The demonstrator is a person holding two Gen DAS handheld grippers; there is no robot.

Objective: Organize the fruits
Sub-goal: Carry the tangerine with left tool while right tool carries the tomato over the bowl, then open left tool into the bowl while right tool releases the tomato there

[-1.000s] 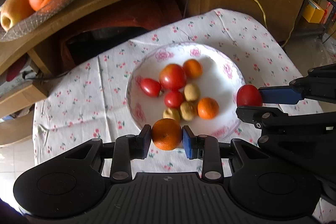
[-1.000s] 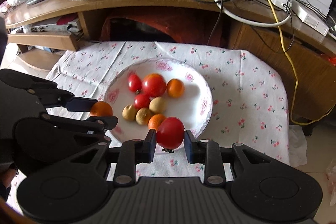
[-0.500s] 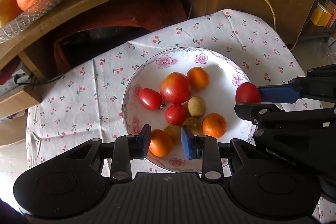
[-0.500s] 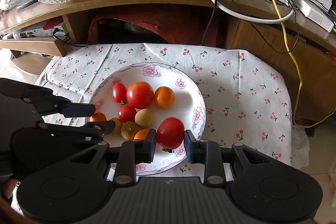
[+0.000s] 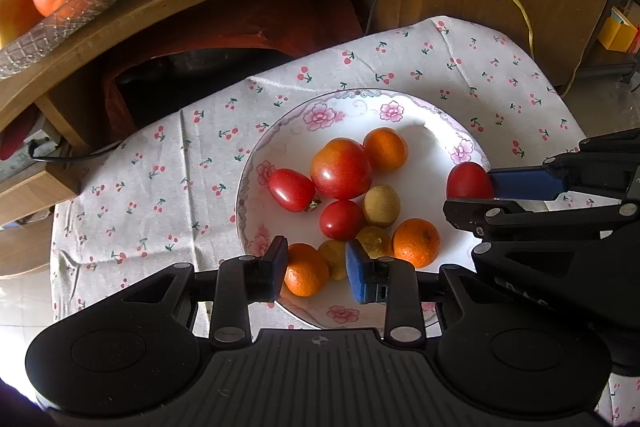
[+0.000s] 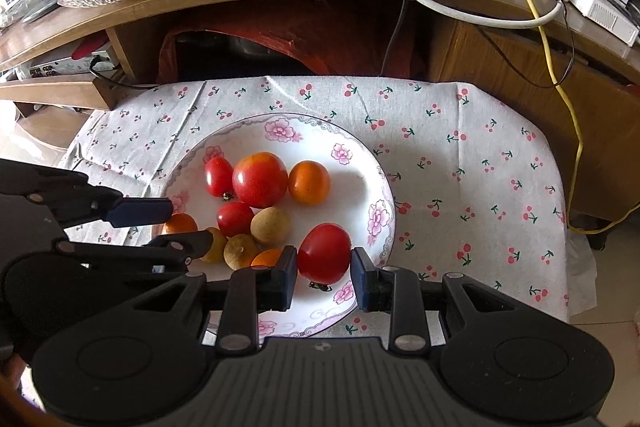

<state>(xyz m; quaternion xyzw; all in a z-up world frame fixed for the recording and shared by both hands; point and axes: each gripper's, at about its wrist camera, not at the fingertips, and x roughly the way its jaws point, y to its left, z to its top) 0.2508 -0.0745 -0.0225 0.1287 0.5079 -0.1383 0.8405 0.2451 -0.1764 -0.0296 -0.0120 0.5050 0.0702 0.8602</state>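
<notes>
While the left gripper stands apart around a small orange lying near the floral plate's near rim, the right gripper clamps a red tomato over the plate's right edge.

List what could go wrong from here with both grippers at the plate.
1. The right gripper grips the round red tomato near the rim of the white flowered plate. Released there, it may roll onto the cherry-print cloth.
2. The open left gripper straddles the small orange mandarin. Pulling back could knock it or the neighbouring yellowish fruit.
</notes>
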